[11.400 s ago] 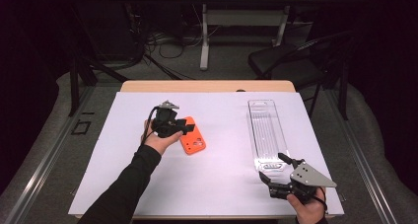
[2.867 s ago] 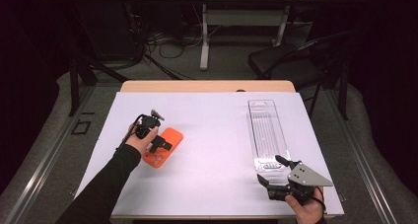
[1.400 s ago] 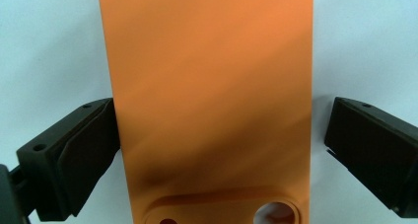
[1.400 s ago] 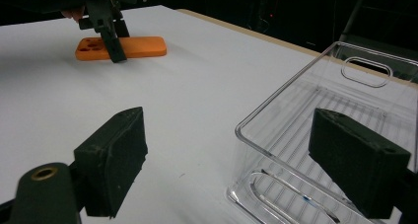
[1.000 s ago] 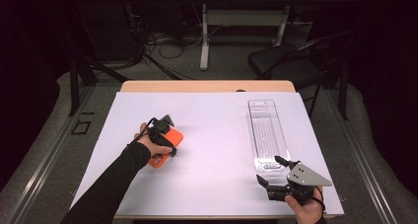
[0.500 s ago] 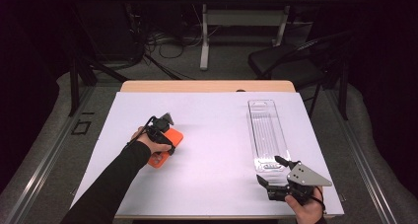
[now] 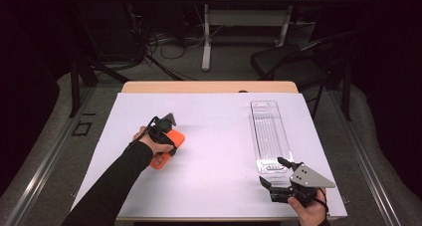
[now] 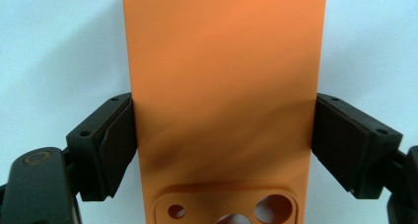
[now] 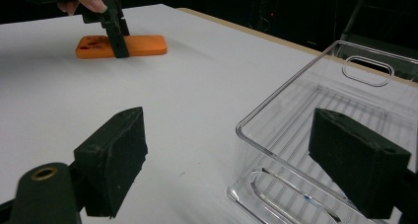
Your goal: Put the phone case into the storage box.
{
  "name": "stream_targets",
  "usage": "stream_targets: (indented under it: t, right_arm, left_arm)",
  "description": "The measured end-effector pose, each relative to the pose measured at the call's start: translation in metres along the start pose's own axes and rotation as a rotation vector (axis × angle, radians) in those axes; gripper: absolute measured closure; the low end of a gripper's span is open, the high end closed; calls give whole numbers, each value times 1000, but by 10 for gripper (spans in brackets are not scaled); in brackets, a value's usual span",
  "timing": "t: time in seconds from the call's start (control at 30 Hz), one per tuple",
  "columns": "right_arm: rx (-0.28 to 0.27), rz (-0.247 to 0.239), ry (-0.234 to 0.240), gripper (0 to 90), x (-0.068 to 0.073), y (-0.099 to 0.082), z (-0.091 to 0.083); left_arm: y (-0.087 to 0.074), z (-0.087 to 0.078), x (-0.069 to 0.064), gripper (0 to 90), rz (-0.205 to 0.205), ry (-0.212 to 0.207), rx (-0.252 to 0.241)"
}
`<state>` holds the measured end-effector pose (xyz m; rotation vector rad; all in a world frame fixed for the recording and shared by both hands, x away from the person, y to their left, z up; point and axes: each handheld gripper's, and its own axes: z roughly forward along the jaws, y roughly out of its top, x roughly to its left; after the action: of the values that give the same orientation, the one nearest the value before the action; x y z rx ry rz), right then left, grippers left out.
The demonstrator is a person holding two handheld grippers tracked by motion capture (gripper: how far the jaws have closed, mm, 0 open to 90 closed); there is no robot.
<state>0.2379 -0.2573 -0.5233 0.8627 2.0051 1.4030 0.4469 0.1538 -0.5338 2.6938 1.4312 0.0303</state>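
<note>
Fingers clamped on orange case, lower end cut off; right gripper apart.

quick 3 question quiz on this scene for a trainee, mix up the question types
1. True or false: the left hand-held gripper has its jaws on either long side of the orange phone case.
2. What lies nearest the right hand-held gripper? A) a metal bowl B) a clear plastic tray C) a cardboard box
3. In a few words: what does the orange phone case lie on?

Key
1. True. In the left gripper view the pads sit at its two sides; the jaws have just been closing on it.
2. B, the clear plastic tray.
3. The white table top, flat, camera cutout towards the person.
</note>
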Motion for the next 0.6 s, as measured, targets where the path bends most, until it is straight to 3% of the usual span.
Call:
stream_targets:
  t: [0.6]
  right_arm:
    - [1,0,-1,142,0,0,0]
  left_arm:
    - [0,-4,-4,162,29,-5,-5]
